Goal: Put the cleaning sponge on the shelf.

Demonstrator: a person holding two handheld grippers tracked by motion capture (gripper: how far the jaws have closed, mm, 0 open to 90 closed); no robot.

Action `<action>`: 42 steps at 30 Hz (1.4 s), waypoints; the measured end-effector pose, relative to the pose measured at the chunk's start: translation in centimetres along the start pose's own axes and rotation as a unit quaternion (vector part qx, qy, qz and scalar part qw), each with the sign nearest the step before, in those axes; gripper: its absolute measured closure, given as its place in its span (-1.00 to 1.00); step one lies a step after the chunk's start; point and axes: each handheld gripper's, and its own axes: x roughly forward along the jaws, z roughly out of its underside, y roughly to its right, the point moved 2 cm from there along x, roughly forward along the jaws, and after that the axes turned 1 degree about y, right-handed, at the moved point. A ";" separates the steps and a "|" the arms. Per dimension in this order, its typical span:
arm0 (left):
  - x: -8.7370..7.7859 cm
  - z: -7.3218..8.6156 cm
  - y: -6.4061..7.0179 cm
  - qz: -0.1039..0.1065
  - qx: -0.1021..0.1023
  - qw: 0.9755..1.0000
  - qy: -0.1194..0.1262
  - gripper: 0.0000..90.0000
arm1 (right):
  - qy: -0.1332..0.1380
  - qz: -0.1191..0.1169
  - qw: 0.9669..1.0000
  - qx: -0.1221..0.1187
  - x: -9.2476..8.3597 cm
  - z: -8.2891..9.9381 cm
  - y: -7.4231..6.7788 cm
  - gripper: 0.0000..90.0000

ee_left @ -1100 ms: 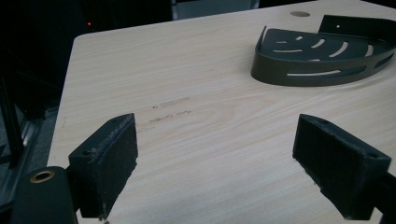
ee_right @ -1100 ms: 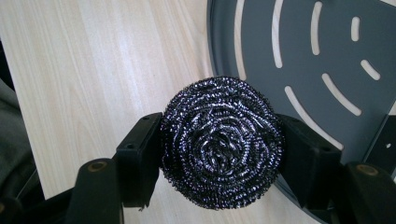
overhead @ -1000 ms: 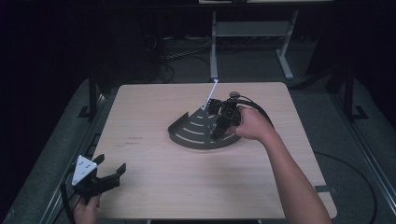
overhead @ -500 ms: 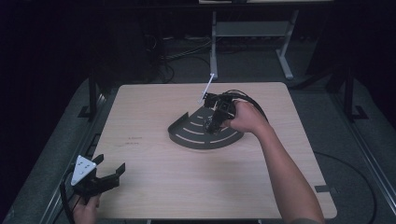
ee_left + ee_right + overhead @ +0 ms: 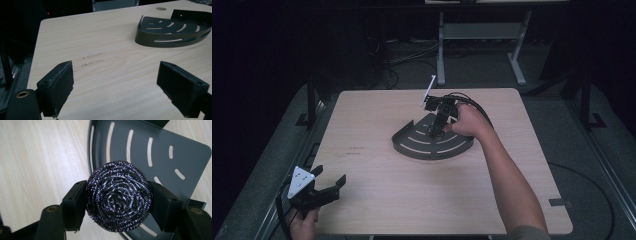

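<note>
A round steel-wool scourer (image 5: 119, 196), wound from shiny metal ribbon in tight coils that spiral out from a dimple at its centre, is pinched between the two black jaws of the right gripper (image 5: 119, 200). The foam-faced pads (image 5: 75, 205) press into its left and right edges, so it bulges a little above and below them. It is a squat puck, round in outline with no long axis across its face; the flat coiled face looks back up along the gripper in the right gripper view. It hangs over the curved front edge of the corner caddy (image 5: 155, 147), partly above the caddy's floor and partly above the table (image 5: 37, 165). The caddy is a dark, matt metal quarter-circle tray with a low rim and rows of curved slots through which the pale wood grain shows. In the high view the right gripper (image 5: 435, 131) tilts steeply down into the caddy (image 5: 412, 145), whose arc faces the person and whose square corner points away. Well off from the caddy, at the table's (image 5: 532, 200) near-left corner, the left gripper (image 5: 332, 186) sits low with its rough, fuzzy black pads (image 5: 60, 87) spread wide and nothing between them, aimed toward the caddy (image 5: 172, 37).
</note>
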 end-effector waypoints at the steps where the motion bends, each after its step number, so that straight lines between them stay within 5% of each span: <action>1: 0.0 0.0 0.0 0.000 0.000 1.000 0.000 -0.71 | 0.000 0.000 1.000 0.000 0.0 0.0 0.0 -0.23; 14: 0.0 0.0 0.1 0.000 0.000 1.000 0.001 -0.71 | -0.013 -0.006 1.000 0.022 3.5 -0.3 1.5 -0.23; 42: 0.1 -0.1 0.2 0.001 -0.001 1.000 0.000 -0.71 | -0.010 -0.003 0.997 0.075 6.9 1.0 3.4 -0.24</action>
